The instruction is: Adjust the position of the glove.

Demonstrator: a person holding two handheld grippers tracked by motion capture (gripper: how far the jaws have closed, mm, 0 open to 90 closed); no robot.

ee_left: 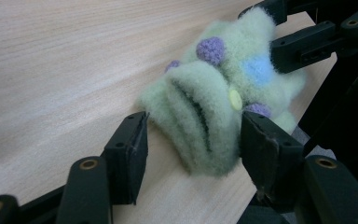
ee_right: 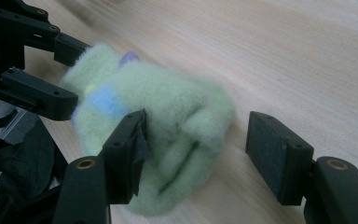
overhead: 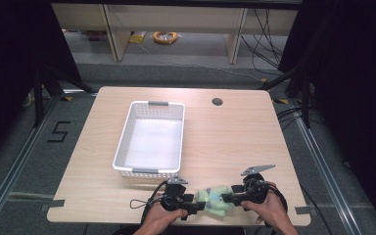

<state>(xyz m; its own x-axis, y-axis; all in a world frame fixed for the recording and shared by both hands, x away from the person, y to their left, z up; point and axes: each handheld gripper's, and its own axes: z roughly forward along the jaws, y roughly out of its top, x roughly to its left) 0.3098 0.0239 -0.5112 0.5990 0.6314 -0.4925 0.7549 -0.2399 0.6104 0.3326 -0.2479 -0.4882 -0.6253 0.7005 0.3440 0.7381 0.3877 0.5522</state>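
Green fuzzy sock (overhead: 214,199) between open grippers

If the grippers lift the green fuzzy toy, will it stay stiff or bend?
The green fuzzy toy looks like soft fleece with folds, so it will probably sag and squash. It seems light for its size. Its fuzzy surface should not slip easily, and it lies flat, so it is unlikely to roll.

The plush toy (overhead: 215,199) sits on the table (overhead: 235,142) right at its 6 o'clock edge, wedged between the left gripper (overhead: 196,206) at its 9 and the right gripper (overhead: 229,198) at its 3. The basket (overhead: 127,142) sits up around its 11, well apart.
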